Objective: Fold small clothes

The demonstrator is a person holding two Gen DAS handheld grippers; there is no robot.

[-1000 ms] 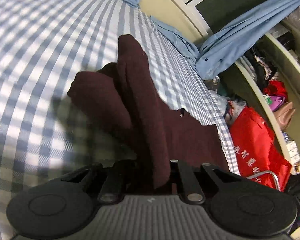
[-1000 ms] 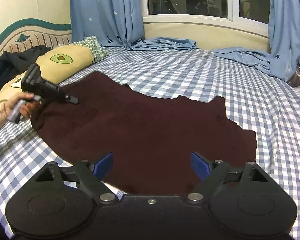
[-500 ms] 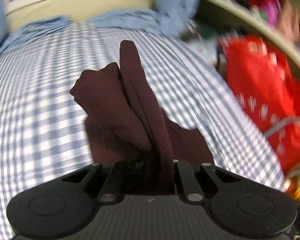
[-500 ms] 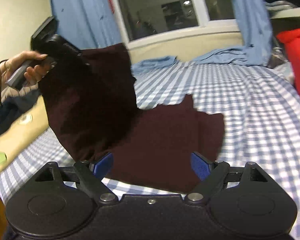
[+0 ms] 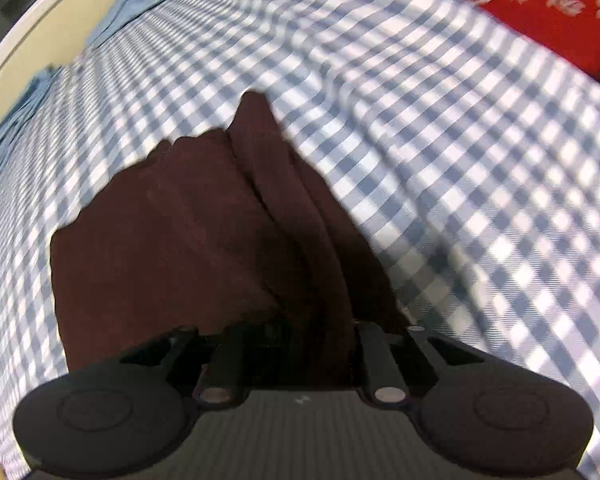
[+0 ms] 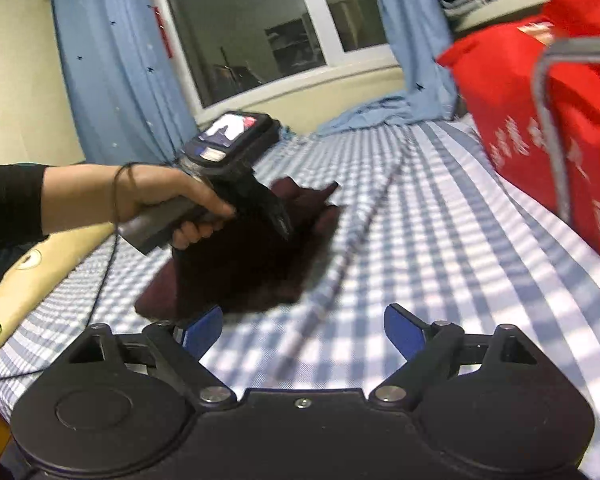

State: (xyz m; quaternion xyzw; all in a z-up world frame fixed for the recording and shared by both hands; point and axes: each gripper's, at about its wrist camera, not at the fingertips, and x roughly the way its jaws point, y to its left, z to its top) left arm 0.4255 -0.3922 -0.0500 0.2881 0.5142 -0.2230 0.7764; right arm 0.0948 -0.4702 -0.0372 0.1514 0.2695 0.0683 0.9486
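Fingers (image 5: 370, 344) of our left gripper (image 5: 296, 336) stand narrow with a dark maroon garment (image 5: 180, 240) bunched between them. They have just been opening a little, yet the cloth hangs from them and we judge it gripped. Our left hand (image 6: 160, 200) holds that gripper tilted down over the bed (image 5: 460, 160). Our right gripper (image 6: 304, 328) has its blue-padded fingers (image 6: 204, 326) wide, lately opened further, with nothing between them but checked sheet.

Containers: one red bag (image 6: 540, 140) with a grey handle stands just beside the bed's right side. We cannot see into it and cannot tell what it holds.

The garment lies folded over itself on the left half of the bed, its upper part lifted at the left gripper, its lower edge on the sheet near the right gripper's left finger. An avocado-print pillow (image 6: 28, 280) lies at the left edge, close to the garment. A blue curtain (image 6: 112, 80) hangs beside the window (image 6: 260, 20), and its hem rests on the far edge of the bed.

Open room: we note bare sheet from the garment's right edge across to the bag, crossed by one long crease (image 6: 364, 220).
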